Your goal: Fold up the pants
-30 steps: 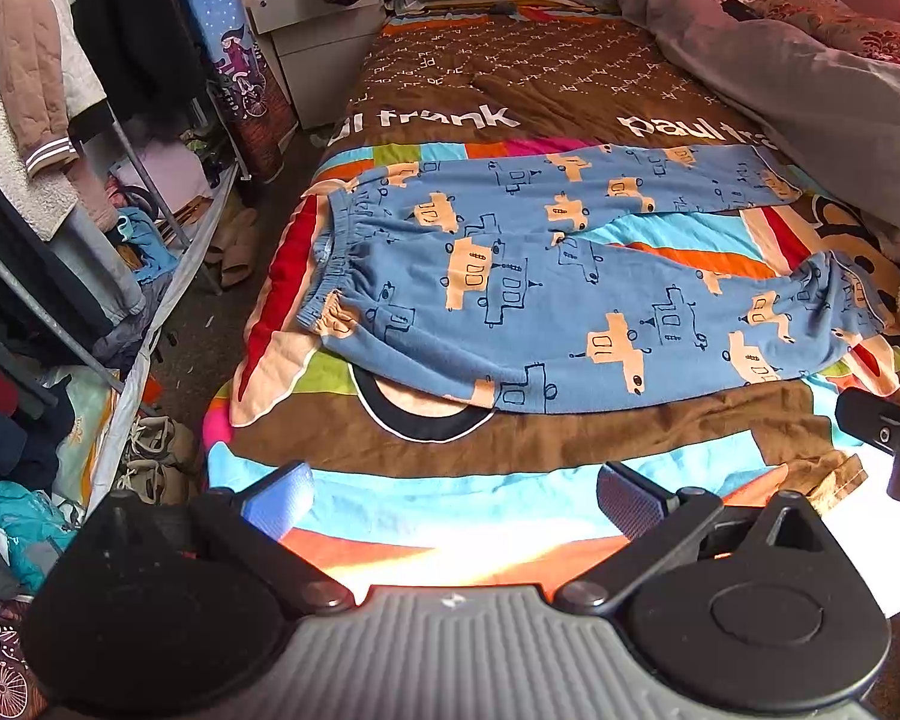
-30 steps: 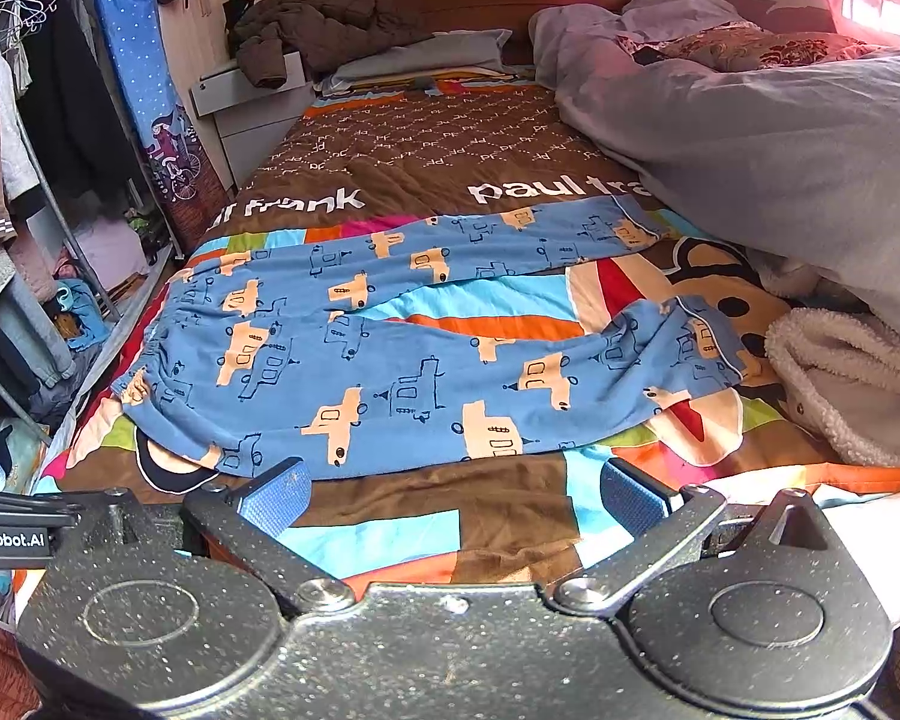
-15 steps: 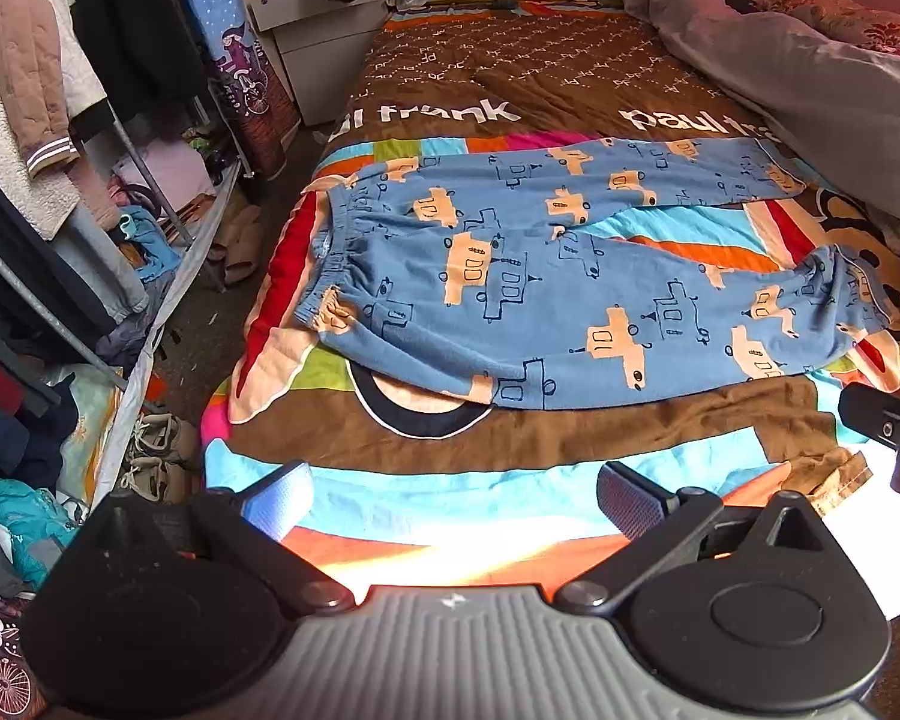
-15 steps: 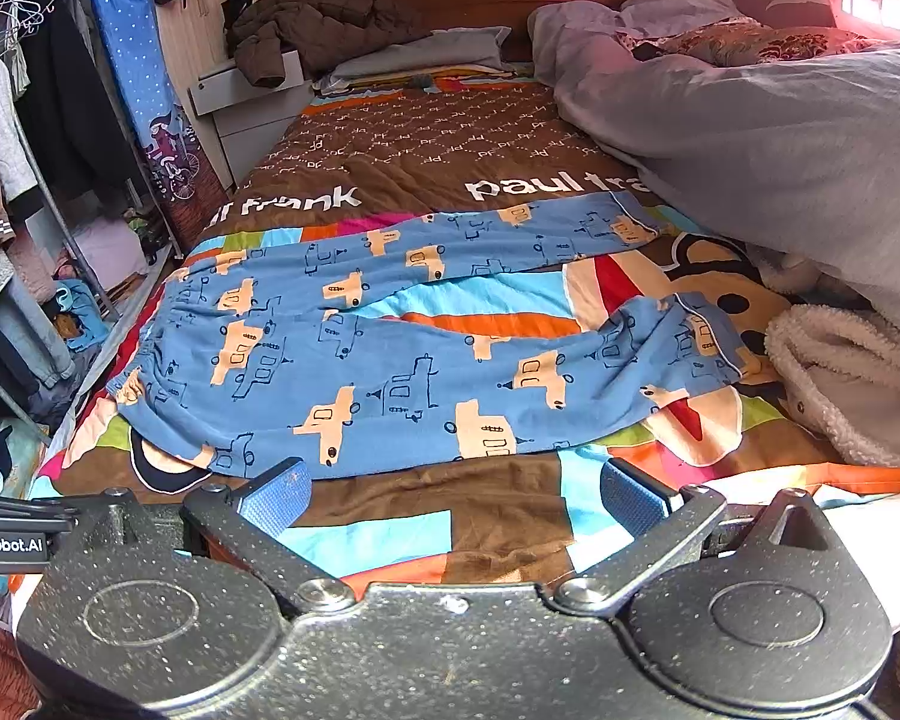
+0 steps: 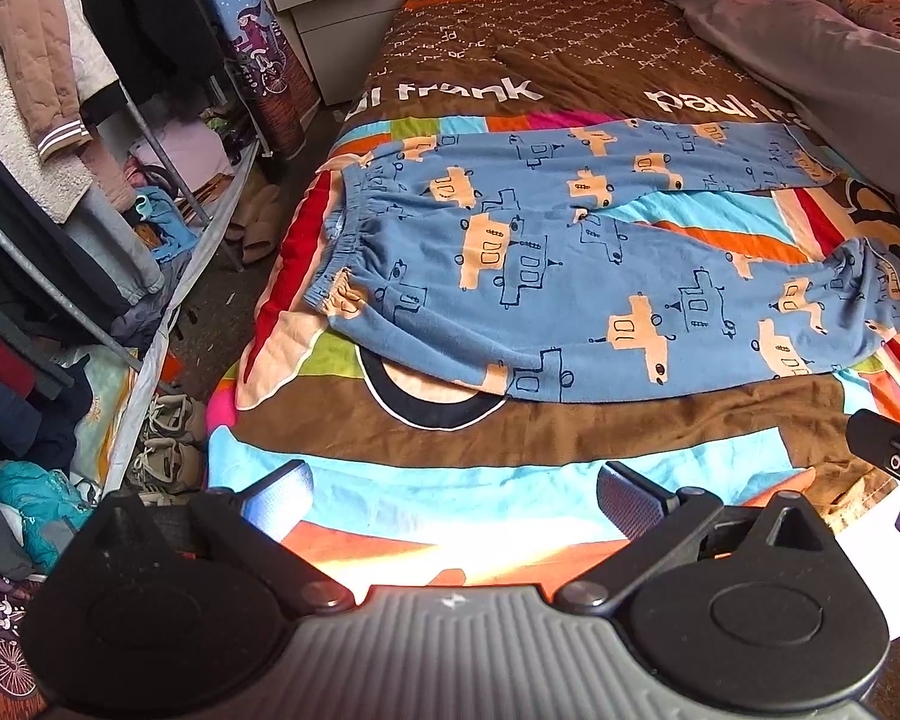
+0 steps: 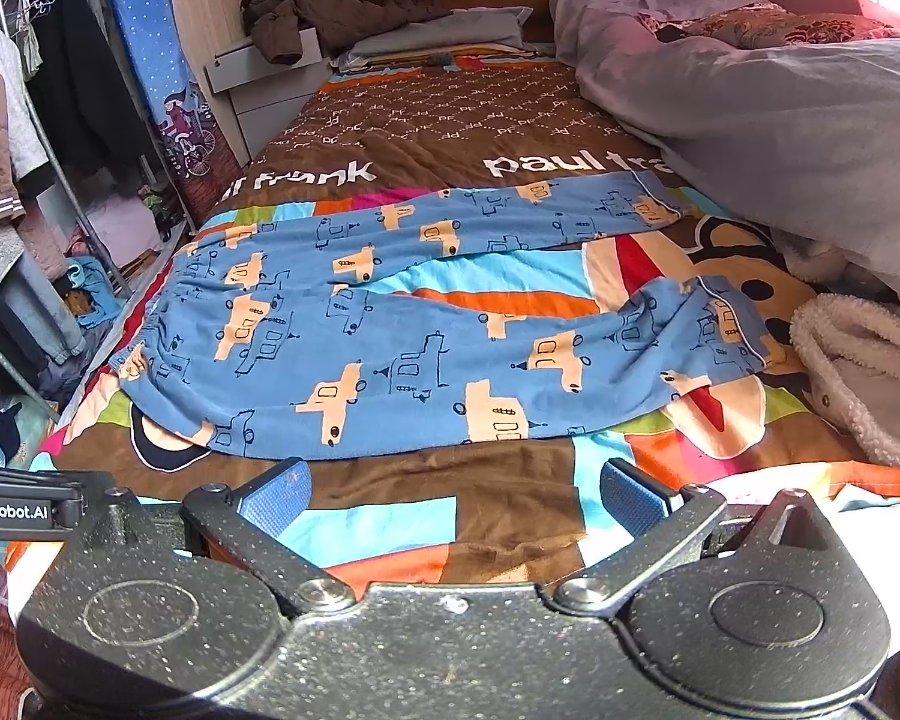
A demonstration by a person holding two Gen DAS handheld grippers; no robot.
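Note:
Blue pants with an orange truck print lie spread flat across the bed, waistband to the left, both legs running right and splayed apart. My left gripper hovers open over the near edge of the bedspread, short of the pants, with nothing between its fingers. My right gripper is open too, held above the bedspread in front of the near leg. The right gripper's body shows at the right edge of the left wrist view.
A colourful patterned bedspread covers the bed. A grey duvet and a white fleece item lie on the right. A clothes rack, shoes and a white nightstand stand left of the bed.
Both grippers have drifted slightly towards the pants and stay open. The pants have not moved.

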